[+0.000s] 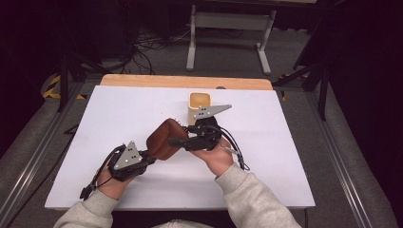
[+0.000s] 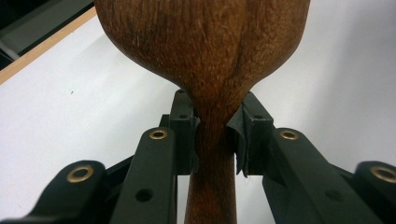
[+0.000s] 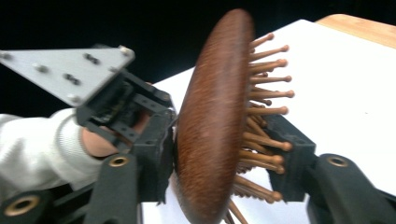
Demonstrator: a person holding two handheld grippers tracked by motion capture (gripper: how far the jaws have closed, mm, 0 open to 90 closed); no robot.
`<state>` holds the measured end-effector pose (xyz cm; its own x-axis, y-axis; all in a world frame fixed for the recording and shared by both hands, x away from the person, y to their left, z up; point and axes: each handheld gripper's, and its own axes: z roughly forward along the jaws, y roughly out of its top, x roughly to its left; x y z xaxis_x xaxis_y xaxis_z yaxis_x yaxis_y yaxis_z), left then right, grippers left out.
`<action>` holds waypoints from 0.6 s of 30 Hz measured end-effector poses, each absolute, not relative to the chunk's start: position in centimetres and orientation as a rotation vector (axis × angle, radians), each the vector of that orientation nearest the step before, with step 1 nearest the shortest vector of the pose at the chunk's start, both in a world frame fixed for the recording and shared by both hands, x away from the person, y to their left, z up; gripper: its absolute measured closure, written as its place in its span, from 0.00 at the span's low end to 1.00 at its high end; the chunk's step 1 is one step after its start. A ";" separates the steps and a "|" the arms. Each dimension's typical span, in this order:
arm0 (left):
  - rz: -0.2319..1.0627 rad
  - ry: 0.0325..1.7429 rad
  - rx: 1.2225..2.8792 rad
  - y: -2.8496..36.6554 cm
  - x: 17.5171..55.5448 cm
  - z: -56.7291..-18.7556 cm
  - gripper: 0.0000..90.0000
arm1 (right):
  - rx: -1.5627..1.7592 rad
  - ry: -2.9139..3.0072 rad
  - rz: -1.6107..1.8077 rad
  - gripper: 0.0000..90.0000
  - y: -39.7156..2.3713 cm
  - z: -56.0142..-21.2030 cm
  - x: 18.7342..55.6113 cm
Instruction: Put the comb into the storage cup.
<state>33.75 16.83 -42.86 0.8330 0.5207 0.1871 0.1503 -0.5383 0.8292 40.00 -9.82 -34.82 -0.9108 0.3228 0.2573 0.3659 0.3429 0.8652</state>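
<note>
Brush: you hold the wooden hairbrush in the air above the white counter, near its middle, with the pins turned toward the far side.
Left claw: your left claw is pinching the brush at the narrow neck where handle meets head; in the left gripper view both pads press on the wood.
Right claw: your right claw is closed across the head of the brush, one pad on the smooth back, the other among the wooden pins. You cannot tell whether that pad reaches the base of the pins or rests on the pins alone.
Cup: a pale square cup stands upright toward the far edge of the counter, just behind your right hand, with nothing visible inside it.
Done so far: the brush is off the counter and gripped at both ends.
Left to do: judging by the layout, the brush probably goes into the cup. One claw would have to let go first, most likely the left, and then you would carry the brush over the cup's mouth and lower it in.
</note>
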 end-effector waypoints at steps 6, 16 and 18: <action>0.527 0.495 2.116 16.9 33.8 -42.9 0.80 | -0.573 -2.586 -1.639 0.60 -9.3 -34.1 39.6; 0.504 0.481 2.082 16.9 34.0 -42.9 0.79 | -0.480 -2.656 -1.651 0.64 -8.6 -33.0 38.4; 0.500 0.477 2.072 17.0 33.9 -42.9 0.79 | -0.461 -2.672 -1.650 0.65 -8.4 -32.7 38.3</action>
